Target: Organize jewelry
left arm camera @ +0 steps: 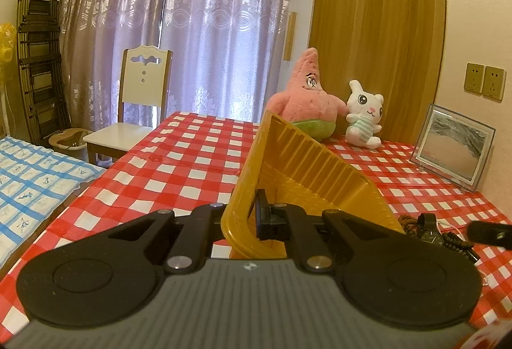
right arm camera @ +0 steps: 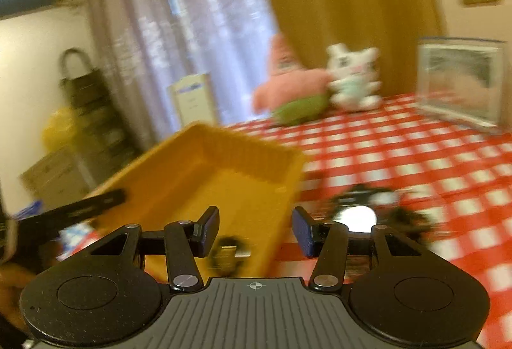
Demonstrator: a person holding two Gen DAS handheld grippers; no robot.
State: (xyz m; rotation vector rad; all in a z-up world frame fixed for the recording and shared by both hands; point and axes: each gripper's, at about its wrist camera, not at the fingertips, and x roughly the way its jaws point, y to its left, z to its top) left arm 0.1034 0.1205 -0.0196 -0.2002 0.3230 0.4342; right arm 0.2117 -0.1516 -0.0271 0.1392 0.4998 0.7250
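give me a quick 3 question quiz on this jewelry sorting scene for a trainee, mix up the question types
1. True or false: the left gripper is shut on the wall of the yellow tray, holding it tilted above the checkered tablecloth.
2. Multiple choice: what lies on the cloth to the right of the tray? A) a pair of scissors B) a black watch and beaded bracelets C) a spoon
3. Fill in: the right gripper has its jaws ____, with nothing pressed between the pads.

Key: 1 true; 2 B; 3 open
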